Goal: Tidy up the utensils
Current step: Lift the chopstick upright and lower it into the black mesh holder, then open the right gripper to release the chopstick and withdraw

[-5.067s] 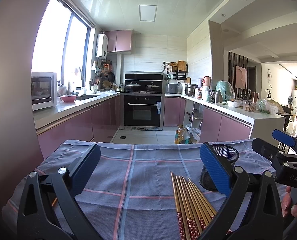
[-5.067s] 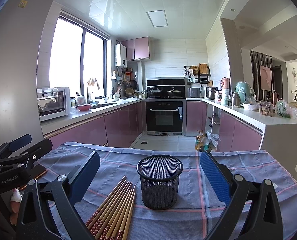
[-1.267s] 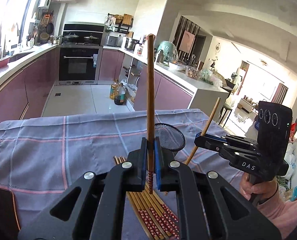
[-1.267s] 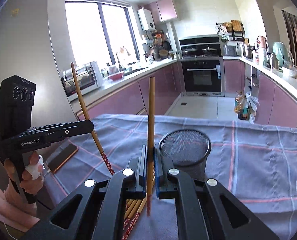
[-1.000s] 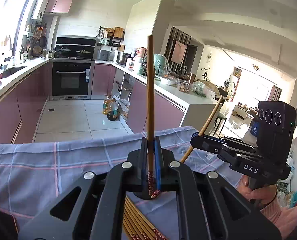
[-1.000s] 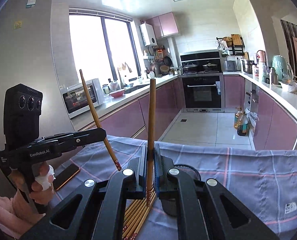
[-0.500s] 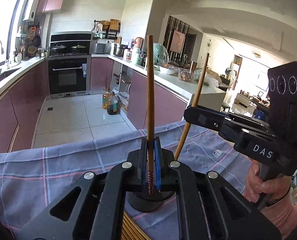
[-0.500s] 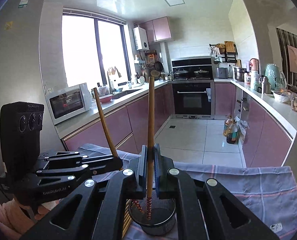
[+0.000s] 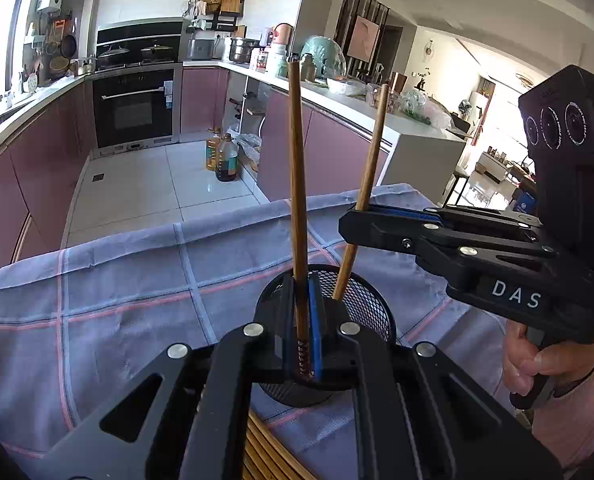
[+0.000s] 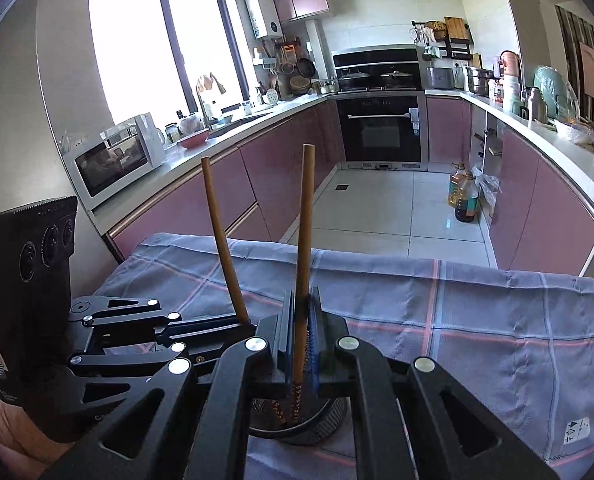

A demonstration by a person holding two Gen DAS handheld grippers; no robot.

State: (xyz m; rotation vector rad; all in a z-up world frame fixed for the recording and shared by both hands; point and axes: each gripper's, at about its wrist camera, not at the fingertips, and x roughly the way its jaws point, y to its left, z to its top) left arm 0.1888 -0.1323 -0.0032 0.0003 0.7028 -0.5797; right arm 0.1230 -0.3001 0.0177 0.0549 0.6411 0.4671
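Holding one chopstick (image 9: 297,184) in my left claw (image 9: 303,320), another (image 10: 302,248) in my right claw (image 10: 301,336); both tips now lowered into the mesh cup (image 9: 361,300), previously above it.

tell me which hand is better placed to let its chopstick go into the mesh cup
Right, narrowly. The right tool is shut on the upright chopstick, patterned tip down inside the mesh cup. The tilted chopstick in the left tool also looks inside.

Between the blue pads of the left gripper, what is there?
A wooden chopstick, clamped upright between the pads of the left gripper above the mesh cup, seen in the left wrist view.
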